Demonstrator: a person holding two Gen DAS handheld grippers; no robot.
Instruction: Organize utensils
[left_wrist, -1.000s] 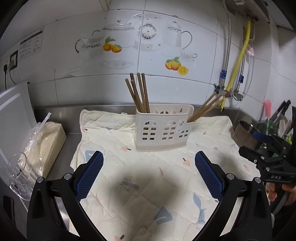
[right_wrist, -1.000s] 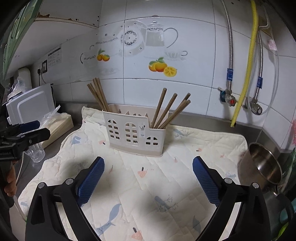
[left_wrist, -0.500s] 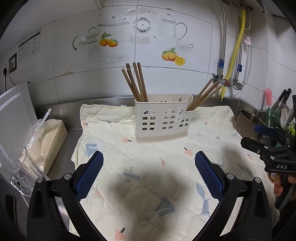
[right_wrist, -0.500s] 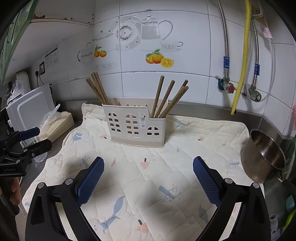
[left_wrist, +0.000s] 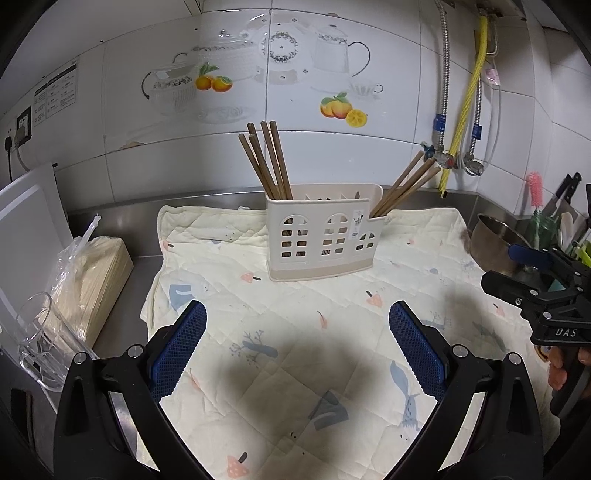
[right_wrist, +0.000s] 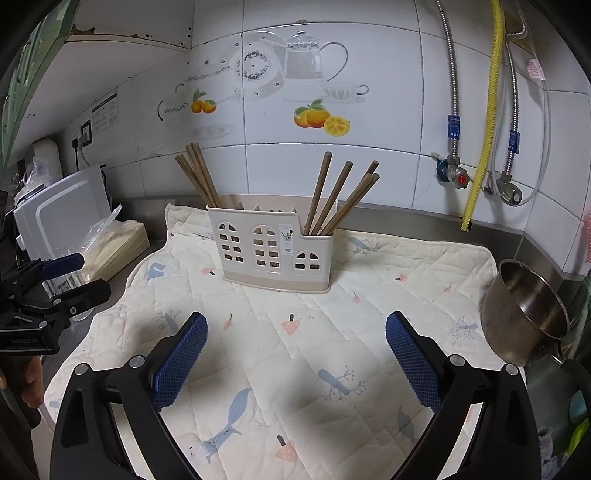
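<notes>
On the steel worktop (left_wrist: 110, 218) a quilted cloth (left_wrist: 295, 332) carries the utensil caddy (left_wrist: 319, 236) at twelve o'clock, chopsticks (left_wrist: 267, 158) bunched at its left end, more chopsticks (left_wrist: 406, 184) at its right. Left gripper (left_wrist: 297, 347) and right gripper (right_wrist: 295, 354) hover with fingers spread, released and empty; nothing loose remains, so the sorting looks finished.

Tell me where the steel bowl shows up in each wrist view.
Left wrist: steel bowl at the right edge, behind the right gripper.
Right wrist: bowl at lower right, beside the cloth.
Shared landmark: the holder mid-cloth.
</notes>
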